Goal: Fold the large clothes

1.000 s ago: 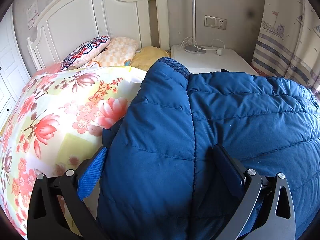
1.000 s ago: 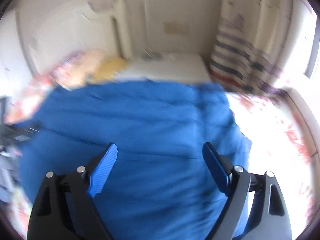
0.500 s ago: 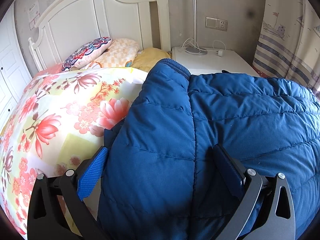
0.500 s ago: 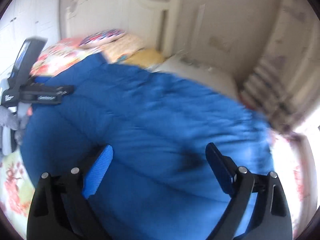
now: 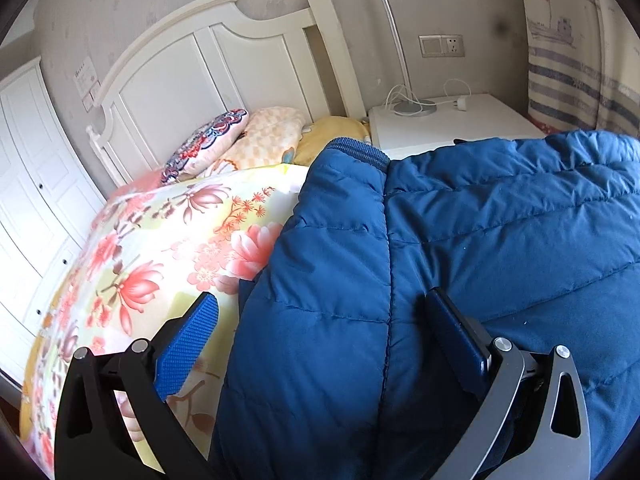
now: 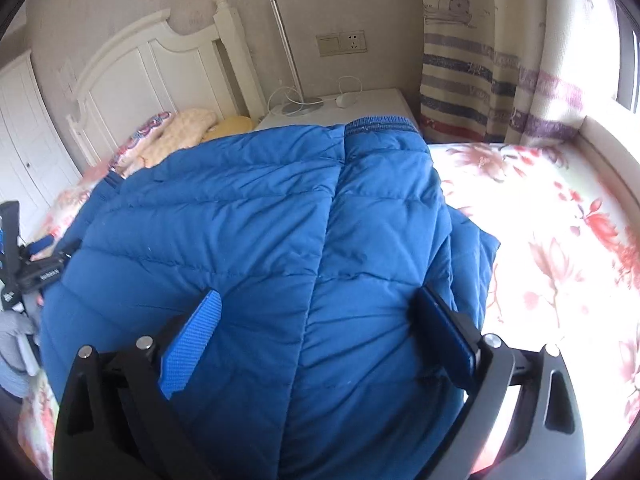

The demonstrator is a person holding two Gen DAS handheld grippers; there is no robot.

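while spread wide over the blue puffer jacket [image 5: 460, 264], pinching nothing: left gripper [image 5: 324, 320] with fingers either side of a stitched seam near the left edge, right gripper [image 6: 320, 316] likewise open above the right half, near where a sleeve panel overlaps the body. lying across the floral bedspread [image 5: 160, 248], collar rib toward the far side by the nightstand [image 5: 448, 128] and pillows [image 5: 208, 144].

likely to go wrong from here: closing on only the slick outer shell, so the padding slides and the layer underneath stays behind. could also spring back open once folded, being so lofty. uneven lifting between the two sides could skew the fold. reaching too far could drag the bedspread along, or nudge the jacket toward the lamp [image 6: 298, 106] and its cable.
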